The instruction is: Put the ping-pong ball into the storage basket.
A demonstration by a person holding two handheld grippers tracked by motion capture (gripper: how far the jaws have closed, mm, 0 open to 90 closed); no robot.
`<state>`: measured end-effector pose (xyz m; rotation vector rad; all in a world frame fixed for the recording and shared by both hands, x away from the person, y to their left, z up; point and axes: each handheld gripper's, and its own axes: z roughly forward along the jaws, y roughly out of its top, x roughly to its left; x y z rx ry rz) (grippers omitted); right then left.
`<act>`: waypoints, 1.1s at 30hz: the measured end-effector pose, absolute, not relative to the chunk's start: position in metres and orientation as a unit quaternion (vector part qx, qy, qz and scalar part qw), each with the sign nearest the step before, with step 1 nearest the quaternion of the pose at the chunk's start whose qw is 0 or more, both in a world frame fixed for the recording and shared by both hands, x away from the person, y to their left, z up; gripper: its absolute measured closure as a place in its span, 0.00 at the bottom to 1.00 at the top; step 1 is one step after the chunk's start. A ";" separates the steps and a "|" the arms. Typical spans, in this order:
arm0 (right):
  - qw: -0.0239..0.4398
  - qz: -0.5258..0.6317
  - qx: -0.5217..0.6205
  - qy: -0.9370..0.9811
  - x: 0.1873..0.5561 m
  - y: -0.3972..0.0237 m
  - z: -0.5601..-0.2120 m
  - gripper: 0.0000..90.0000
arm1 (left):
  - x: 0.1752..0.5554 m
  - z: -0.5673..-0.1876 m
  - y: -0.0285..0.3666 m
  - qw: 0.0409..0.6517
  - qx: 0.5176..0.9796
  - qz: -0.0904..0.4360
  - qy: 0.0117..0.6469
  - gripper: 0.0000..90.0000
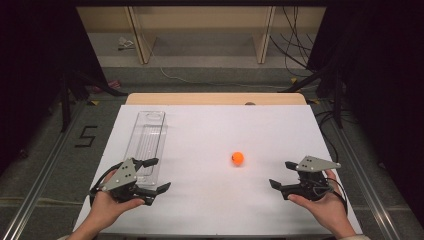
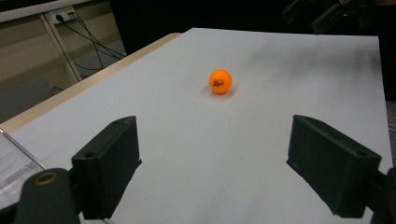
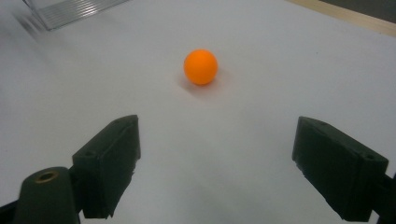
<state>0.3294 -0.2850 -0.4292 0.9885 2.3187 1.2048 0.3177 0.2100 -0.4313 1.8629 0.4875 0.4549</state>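
The ball (image 1: pixel 237 159) is sitting alone on the white bench (image 1: pixel 210 210), near the middle and a little to the right side. It is lying ahead and to the left of the right tongs (image 1: pixel 281 174), which are gaping wide and empty and pointing toward it. The left tongs (image 1: pixel 156 175) are also standing wide with nothing between them, resting by the near end of the clear tray (image 1: pixel 146 142). The right tongs are looking nearer, so they are probably the ones reaching in.
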 end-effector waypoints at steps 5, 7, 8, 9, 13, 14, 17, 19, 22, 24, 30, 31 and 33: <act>0.175 0.426 0.345 0.818 0.329 -0.284 -0.429 0.18 | 0.317 -0.431 0.210 0.549 0.787 0.193 0.206 0.18; 0.176 0.426 0.345 0.818 0.329 -0.284 -0.429 0.18 | 0.317 -0.431 0.210 0.549 0.787 0.193 0.205 0.18; 0.177 0.426 0.345 0.818 0.329 -0.284 -0.429 0.18 | 0.317 -0.431 0.210 0.549 0.787 0.193 0.205 0.18; 0.177 0.426 0.345 0.817 0.330 -0.284 -0.429 0.18 | 0.317 -0.431 0.210 0.549 0.787 0.193 0.205 0.18; 0.180 0.428 0.344 0.816 0.331 -0.282 -0.429 0.18 | 0.317 -0.431 0.210 0.549 0.788 0.193 0.204 0.18; 0.180 0.428 0.343 0.817 0.331 -0.281 -0.429 0.18 | 0.317 -0.431 0.210 0.549 0.787 0.194 0.204 0.18; 0.184 0.431 0.339 0.816 0.333 -0.279 -0.429 0.18 | 0.317 -0.431 0.210 0.548 0.787 0.194 0.204 0.18; 0.184 0.431 0.338 0.816 0.335 -0.278 -0.429 0.18 | 0.317 -0.431 0.210 0.549 0.787 0.193 0.204 0.18; 0.184 0.431 0.336 0.817 0.338 -0.275 -0.430 0.18 | 0.317 -0.431 0.210 0.549 0.787 0.194 0.204 0.18; 0.185 0.432 0.334 0.817 0.341 -0.273 -0.431 0.18 | 0.317 -0.431 0.210 0.549 0.787 0.194 0.204 0.18; 0.181 0.428 0.331 0.821 0.351 -0.265 -0.434 0.18 | 0.318 -0.431 0.210 0.549 0.788 0.193 0.202 0.18; 0.181 0.427 0.330 0.823 0.353 -0.264 -0.435 0.18 | 0.317 -0.431 0.210 0.550 0.787 0.194 0.203 0.18; 0.179 0.425 0.329 0.824 0.357 -0.261 -0.436 0.18 | 0.317 -0.431 0.210 0.550 0.787 0.193 0.203 0.18</act>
